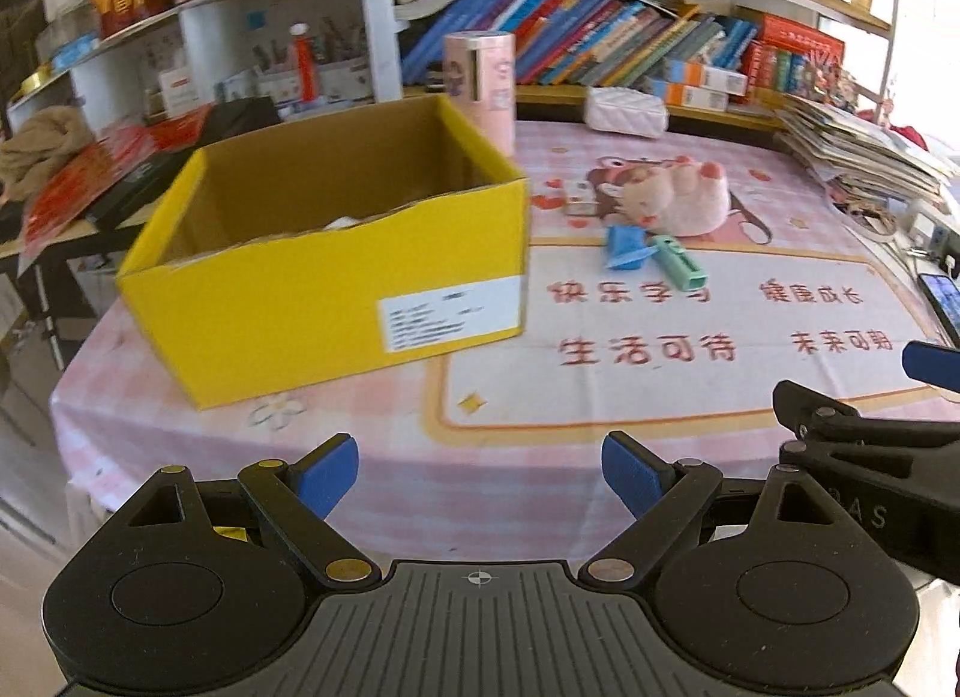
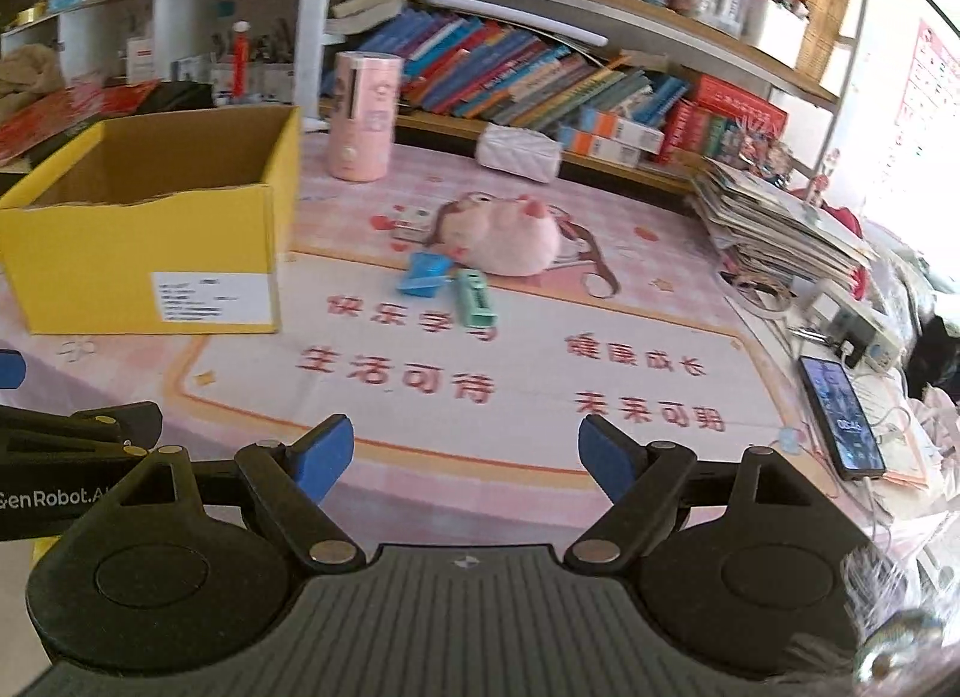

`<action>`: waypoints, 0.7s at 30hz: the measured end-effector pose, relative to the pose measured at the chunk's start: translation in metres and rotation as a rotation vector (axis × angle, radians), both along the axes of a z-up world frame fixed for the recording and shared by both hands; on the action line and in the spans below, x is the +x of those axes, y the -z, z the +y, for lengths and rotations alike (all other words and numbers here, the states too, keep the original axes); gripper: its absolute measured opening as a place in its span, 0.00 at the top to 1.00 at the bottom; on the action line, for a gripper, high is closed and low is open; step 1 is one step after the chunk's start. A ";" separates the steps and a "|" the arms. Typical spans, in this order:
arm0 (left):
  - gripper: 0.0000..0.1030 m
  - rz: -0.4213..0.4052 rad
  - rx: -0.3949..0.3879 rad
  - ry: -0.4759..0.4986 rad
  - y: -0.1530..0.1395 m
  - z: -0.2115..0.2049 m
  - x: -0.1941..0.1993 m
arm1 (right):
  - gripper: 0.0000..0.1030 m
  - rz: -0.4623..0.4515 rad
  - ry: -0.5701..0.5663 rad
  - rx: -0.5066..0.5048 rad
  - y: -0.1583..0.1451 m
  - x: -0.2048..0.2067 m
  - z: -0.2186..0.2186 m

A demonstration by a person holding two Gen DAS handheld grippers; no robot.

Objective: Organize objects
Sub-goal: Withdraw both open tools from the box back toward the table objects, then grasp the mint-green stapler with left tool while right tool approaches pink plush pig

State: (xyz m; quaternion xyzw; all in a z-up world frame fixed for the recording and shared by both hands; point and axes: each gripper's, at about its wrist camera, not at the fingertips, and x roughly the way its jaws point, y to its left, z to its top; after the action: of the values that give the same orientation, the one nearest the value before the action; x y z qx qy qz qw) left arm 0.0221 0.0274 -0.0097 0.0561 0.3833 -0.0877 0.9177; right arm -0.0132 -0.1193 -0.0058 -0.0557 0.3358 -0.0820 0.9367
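I hold my left gripper [image 1: 480, 481] and right gripper [image 2: 465, 460] angled down over the table [image 2: 540, 445], fingers spread wide, gripping nothing, short of the yellow box [image 1: 336, 277].

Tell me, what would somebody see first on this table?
The big yellow box on the left side of the pink table, open at the top. Right of it, mid-table, lies a pink plush toy, with a small blue thing and a green one in front.

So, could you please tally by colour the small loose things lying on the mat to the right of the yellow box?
Pink: 1, the plush toy
Blue: 1, the blue item
Green: 1, the green item
Total: 3
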 end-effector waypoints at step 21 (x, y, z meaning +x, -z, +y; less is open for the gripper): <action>0.12 0.043 -0.017 -0.042 0.009 -0.086 0.067 | 0.21 0.051 -0.033 0.006 0.007 0.081 -0.092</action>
State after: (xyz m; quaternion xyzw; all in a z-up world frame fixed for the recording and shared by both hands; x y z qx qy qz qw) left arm 0.0895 -0.0587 -0.0188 0.0381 0.4031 -0.0727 0.9114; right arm 0.0676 -0.2109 -0.0128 -0.0605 0.3589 -0.0640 0.9292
